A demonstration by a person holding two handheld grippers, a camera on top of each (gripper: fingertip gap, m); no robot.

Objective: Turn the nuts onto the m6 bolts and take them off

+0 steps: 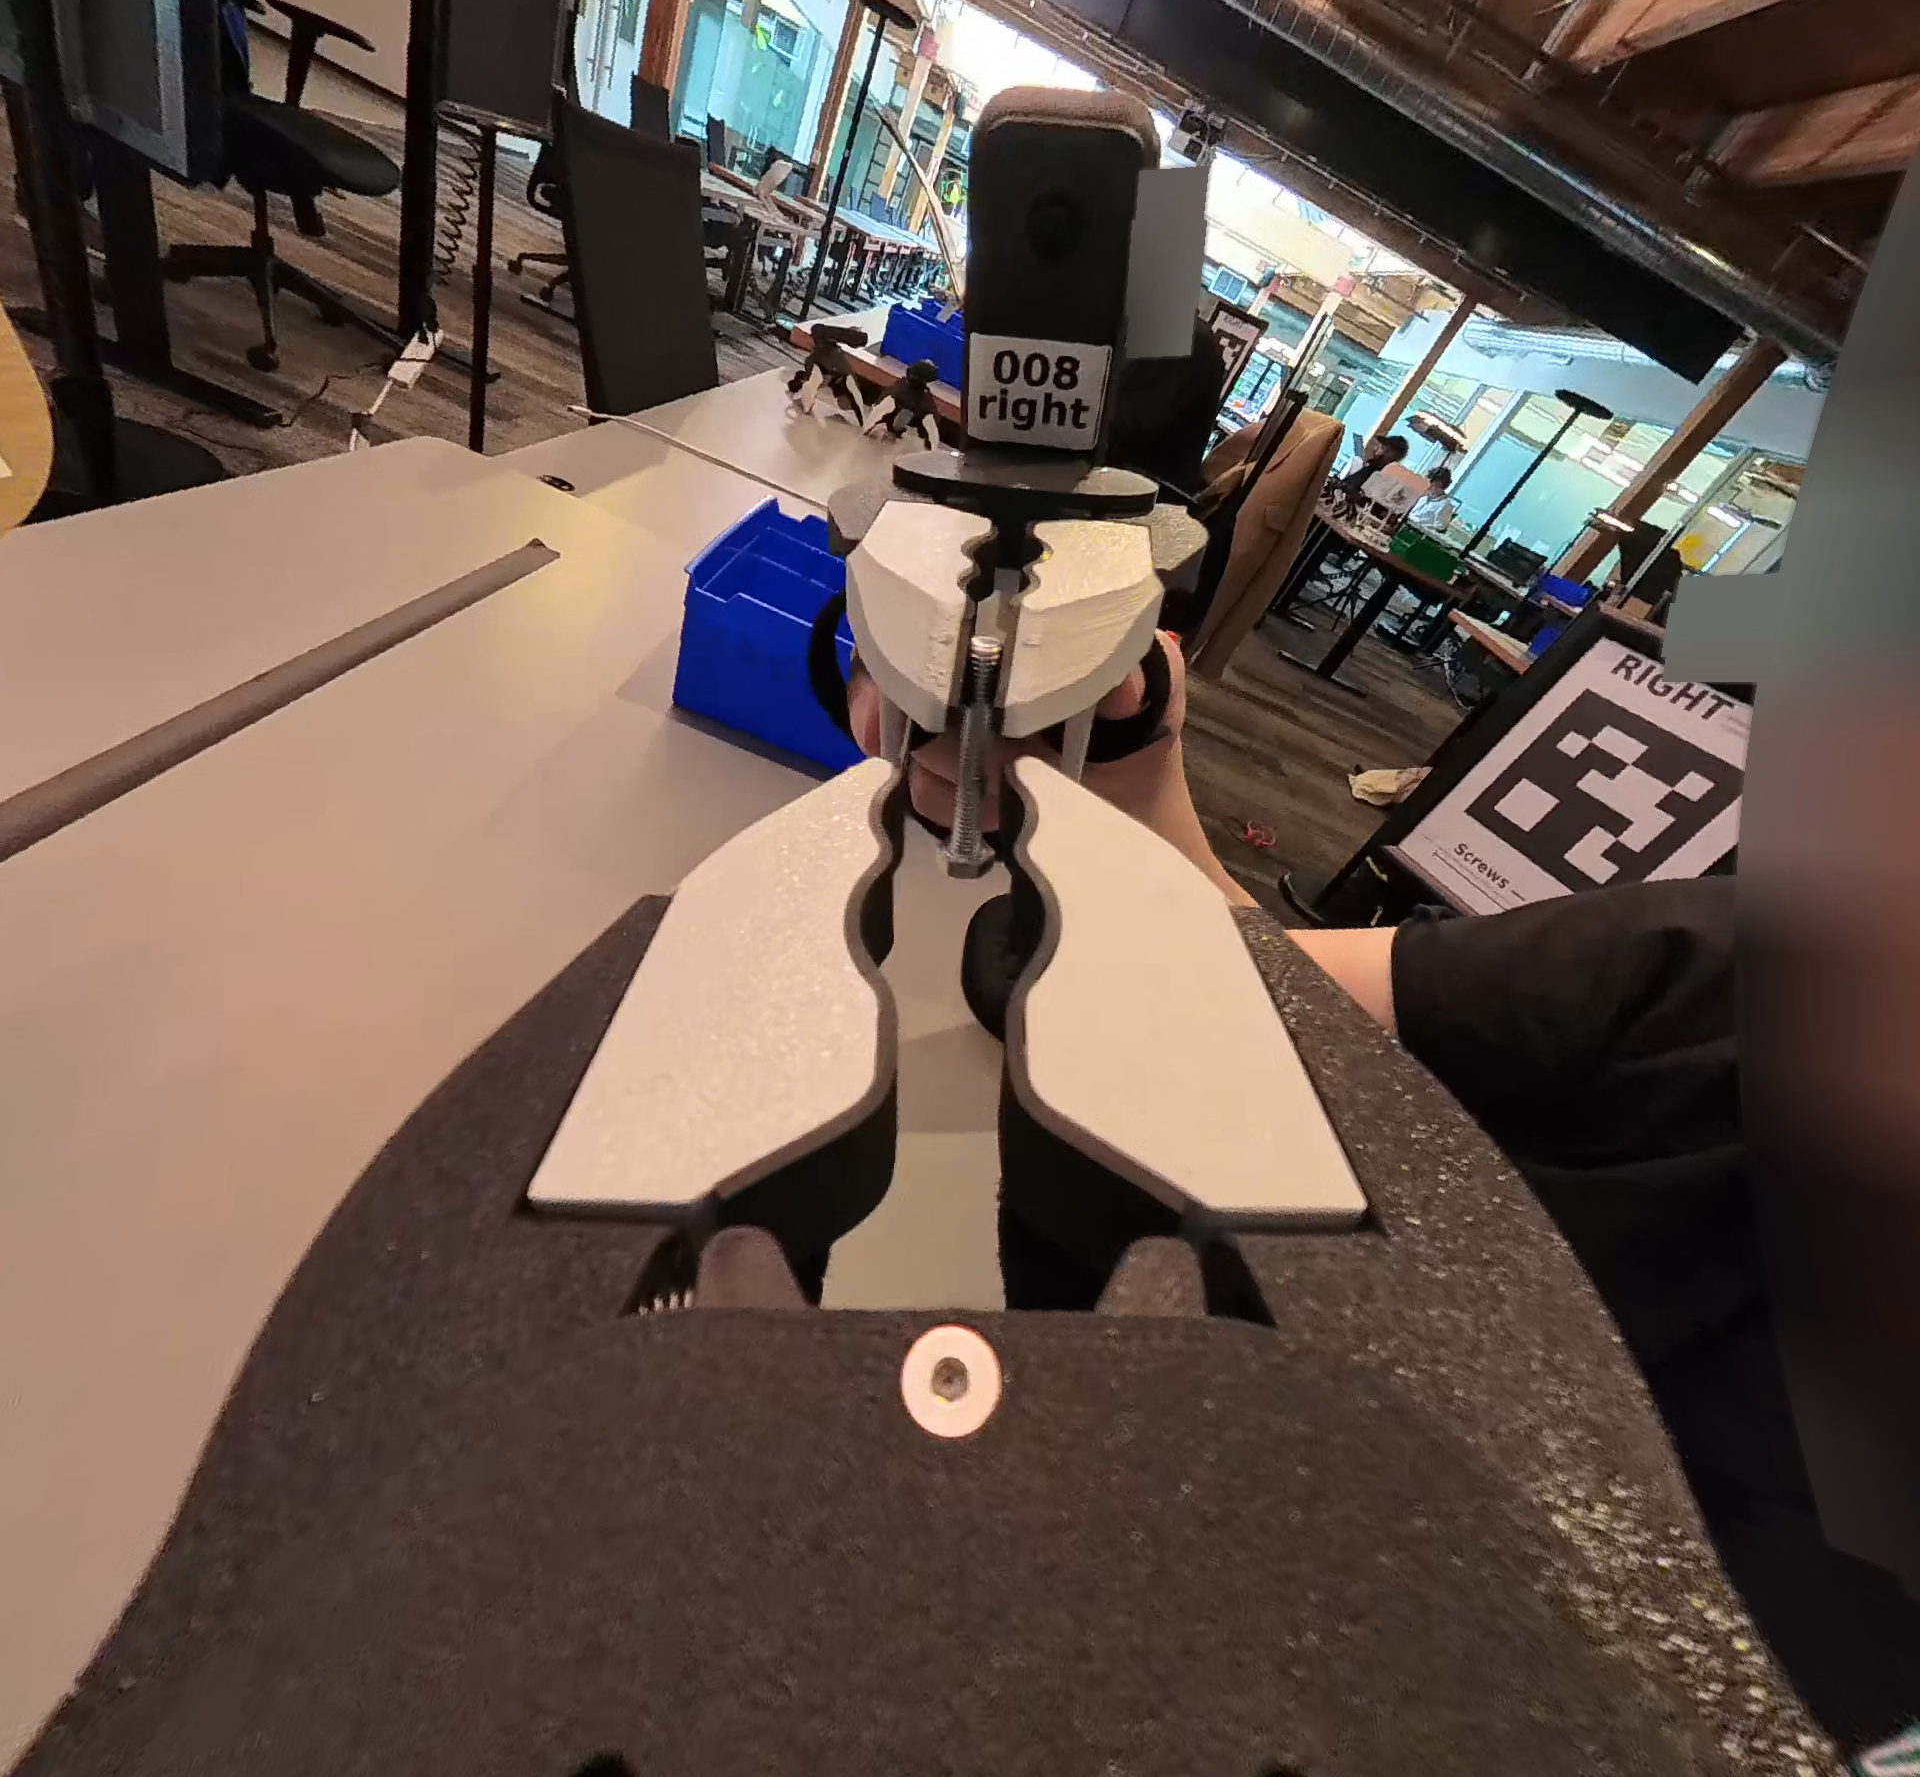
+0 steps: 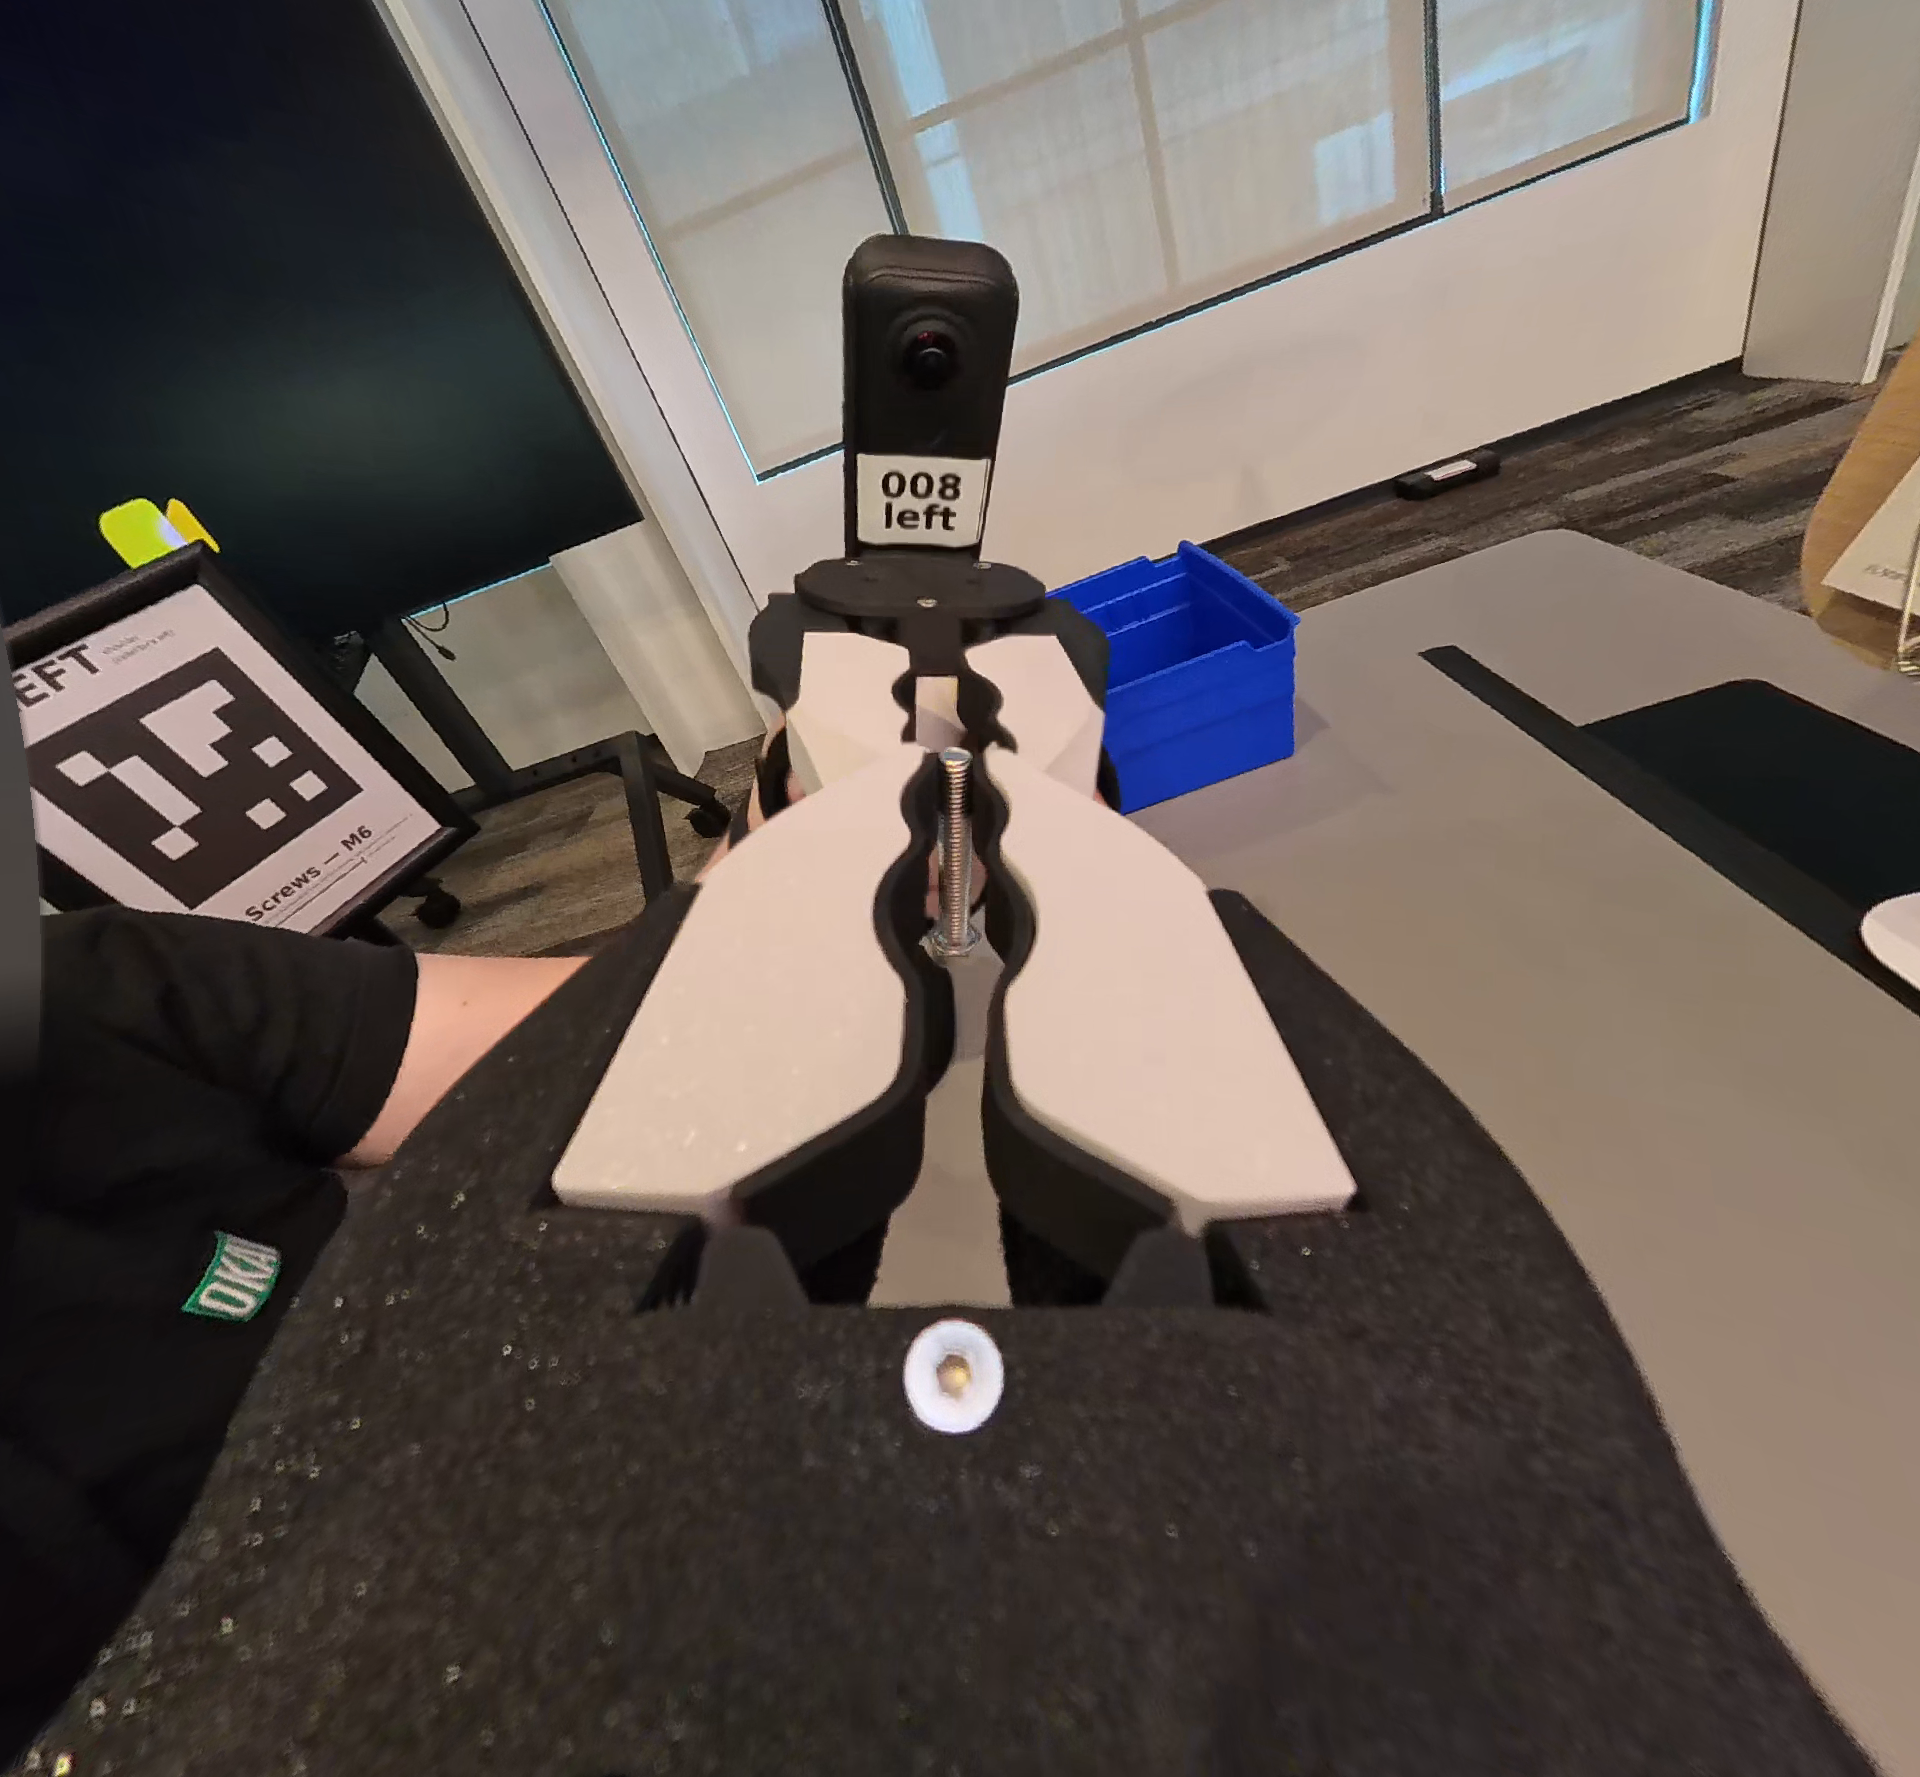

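Note:
A long silver bolt [image 1: 971, 751] stands roughly upright between the two facing grippers, threaded end up. A hex piece [image 1: 966, 861] sits at its lower end; I cannot tell if it is a nut or the head. My left gripper [image 1: 958, 771] has its fingers around the bolt's shank with a gap on both sides. My right gripper [image 1: 977, 709] faces it, its tips closed on the bolt's upper part. In the right wrist view the bolt [image 2: 954, 844] runs down through my right gripper [image 2: 951, 771], with the hex piece [image 2: 951, 945] below and the left gripper [image 2: 935, 719] behind.
A blue bin [image 1: 758, 626] [image 2: 1195, 678] stands on the grey table [image 1: 312, 792] [image 2: 1455, 1000] beyond the grippers. Framed marker signs [image 1: 1579, 792] [image 2: 197, 771] stand beside the table. A black-sleeved arm [image 1: 1558, 1021] [image 2: 208, 1031] reaches in. A black mat [image 2: 1766, 771] lies at right. Both grippers' tips are close together, under 4 cm apart.

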